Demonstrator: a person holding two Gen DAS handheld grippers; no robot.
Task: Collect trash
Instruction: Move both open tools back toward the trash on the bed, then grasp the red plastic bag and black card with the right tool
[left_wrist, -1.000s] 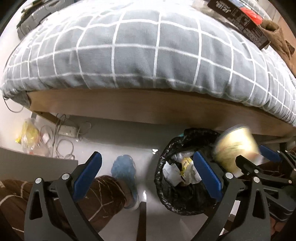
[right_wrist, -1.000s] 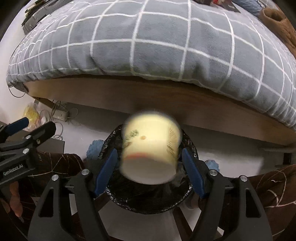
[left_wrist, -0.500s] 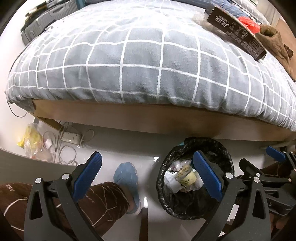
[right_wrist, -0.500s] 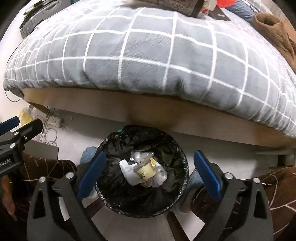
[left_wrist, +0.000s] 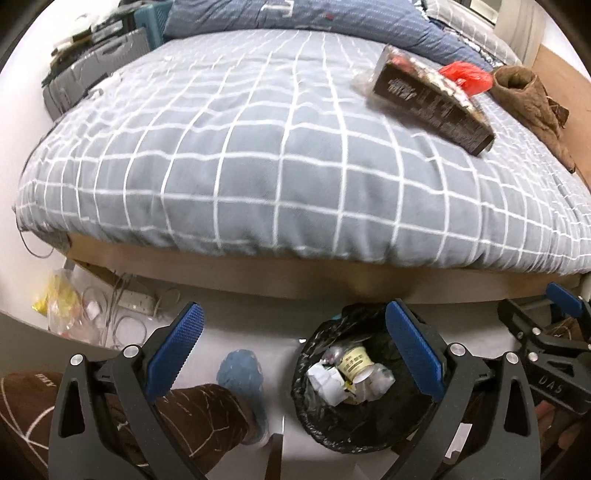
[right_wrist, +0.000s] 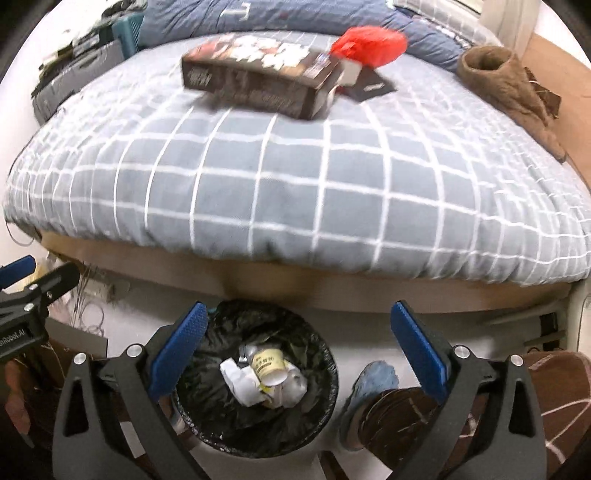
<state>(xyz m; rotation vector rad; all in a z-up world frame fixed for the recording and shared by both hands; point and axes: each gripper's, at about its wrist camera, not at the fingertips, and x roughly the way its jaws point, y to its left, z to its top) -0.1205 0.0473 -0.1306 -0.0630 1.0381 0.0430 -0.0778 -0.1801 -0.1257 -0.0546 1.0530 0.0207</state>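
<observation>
A bin with a black bag (left_wrist: 332, 432) (right_wrist: 314, 424) stands on the floor at the foot of the bed. A yellow paper cup (left_wrist: 355, 365) (right_wrist: 267, 363) lies in it on crumpled white paper. My left gripper (left_wrist: 295, 343) is open and empty, above the floor left of the bin. My right gripper (right_wrist: 297, 339) is open and empty, above the bin's right side. On the grey checked bed lie a dark box (left_wrist: 432, 99) (right_wrist: 258, 79) and a red plastic bag (left_wrist: 467, 75) (right_wrist: 369, 44).
A brown garment (left_wrist: 532, 107) (right_wrist: 513, 92) lies at the bed's right edge. A blue pillow (left_wrist: 295, 14) is at the back. A power strip with cables (left_wrist: 136, 299) and a yellow bag (left_wrist: 59, 302) lie on the floor at left. The person's blue-slippered foot (left_wrist: 242, 373) (right_wrist: 369, 384) is beside the bin.
The right gripper has opened and let the yellow cup fall into the bin. Both grippers have risen and tilted up, so more of the bed top shows.
</observation>
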